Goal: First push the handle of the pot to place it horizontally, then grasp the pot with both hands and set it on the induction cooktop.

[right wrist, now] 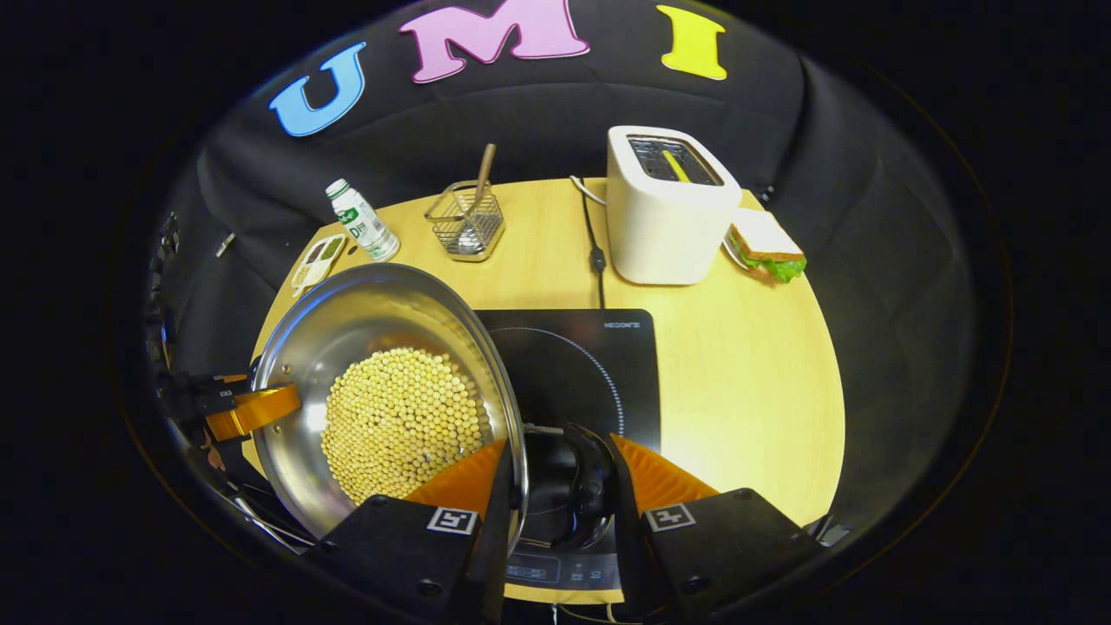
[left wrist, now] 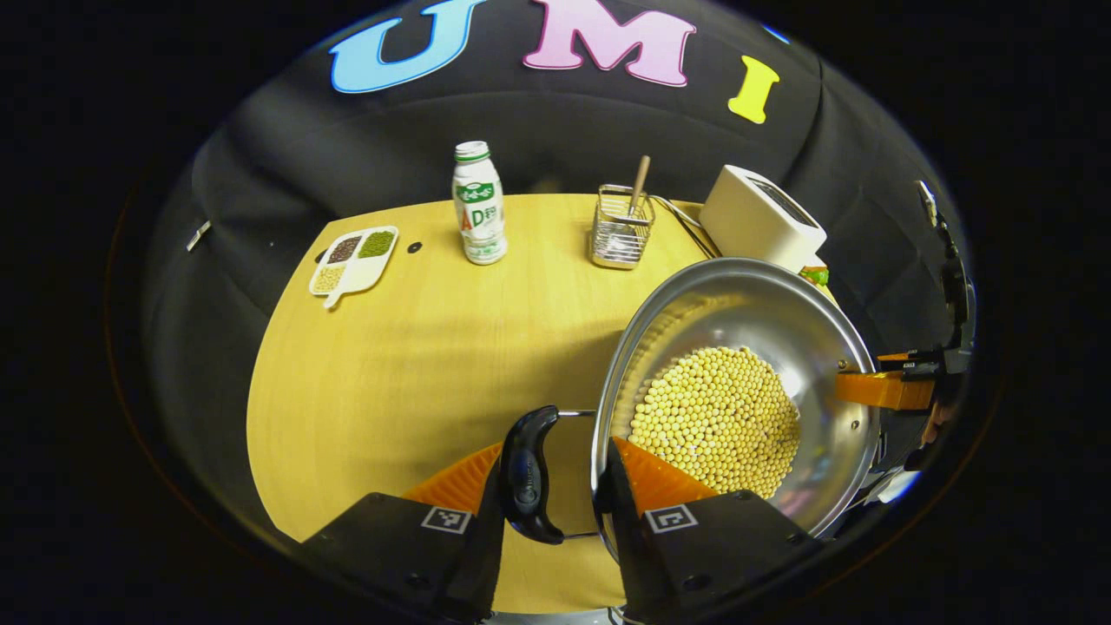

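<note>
A steel pot (left wrist: 746, 312) holding a layer of soybeans (left wrist: 716, 417) is gripped from both sides. My left gripper (left wrist: 557, 451) is shut across one black side handle (left wrist: 527, 473) and the rim, with one finger inside the pot. My right gripper (right wrist: 560, 447) is shut the same way on the opposite handle (right wrist: 590, 486), over the black induction cooktop (right wrist: 590, 365). The pot (right wrist: 364, 312) sits left of the cooktop's ring, its rim overlapping the cooktop's left edge. Each view shows the other gripper at the pot's far side: right gripper (left wrist: 885, 389), left gripper (right wrist: 252, 408).
On the round wooden table (left wrist: 417, 347) stand a drink bottle (left wrist: 478, 204), a wire basket (left wrist: 621, 227) with a wooden stick, and a divided sample dish (left wrist: 354, 260). A white toaster (right wrist: 668, 208), its cord (right wrist: 594, 234) and a sandwich (right wrist: 768, 247) lie behind the cooktop.
</note>
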`<state>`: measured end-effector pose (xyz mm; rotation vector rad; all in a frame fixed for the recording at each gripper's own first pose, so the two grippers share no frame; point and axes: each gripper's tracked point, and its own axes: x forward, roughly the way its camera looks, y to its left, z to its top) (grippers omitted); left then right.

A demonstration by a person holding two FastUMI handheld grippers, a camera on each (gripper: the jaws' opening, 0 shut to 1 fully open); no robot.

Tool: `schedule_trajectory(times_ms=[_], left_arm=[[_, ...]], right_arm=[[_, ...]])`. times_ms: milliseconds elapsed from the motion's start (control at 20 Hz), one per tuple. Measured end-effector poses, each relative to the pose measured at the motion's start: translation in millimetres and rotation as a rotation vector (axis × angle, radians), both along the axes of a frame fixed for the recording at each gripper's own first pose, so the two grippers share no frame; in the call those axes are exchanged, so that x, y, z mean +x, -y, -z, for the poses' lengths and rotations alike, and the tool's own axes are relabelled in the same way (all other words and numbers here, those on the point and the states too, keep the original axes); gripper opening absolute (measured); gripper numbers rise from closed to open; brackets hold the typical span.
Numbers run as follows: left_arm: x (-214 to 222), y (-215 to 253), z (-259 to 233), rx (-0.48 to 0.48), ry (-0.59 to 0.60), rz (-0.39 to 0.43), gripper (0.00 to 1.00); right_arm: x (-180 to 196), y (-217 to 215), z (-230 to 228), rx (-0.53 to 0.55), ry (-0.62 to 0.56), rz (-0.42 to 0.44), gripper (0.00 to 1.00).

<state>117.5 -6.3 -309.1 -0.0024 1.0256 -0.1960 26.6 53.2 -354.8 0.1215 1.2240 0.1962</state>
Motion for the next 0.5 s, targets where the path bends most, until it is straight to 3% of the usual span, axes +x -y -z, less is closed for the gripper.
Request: schedule_trajectory(times_ms=[100,150,200,500], left_arm=[[3,15,4,-0.002,-0.005,0.009,0.58],[5,22,5,-0.004,-0.005,0.013,0.58],[6,28,8,-0.007,-0.006,0.016,0.58],[17,60,21,-0.011,-0.024,0.032,0.58]], right_arm=[[1,15,5,-0.003,-0.008,0.009,0.55],[3,21,7,-0.005,-0.007,0.014,0.60],[3,28,8,-0.008,-0.009,0.017,0.55],[9,57,24,-0.014,-0.038,0.032,0.55]])
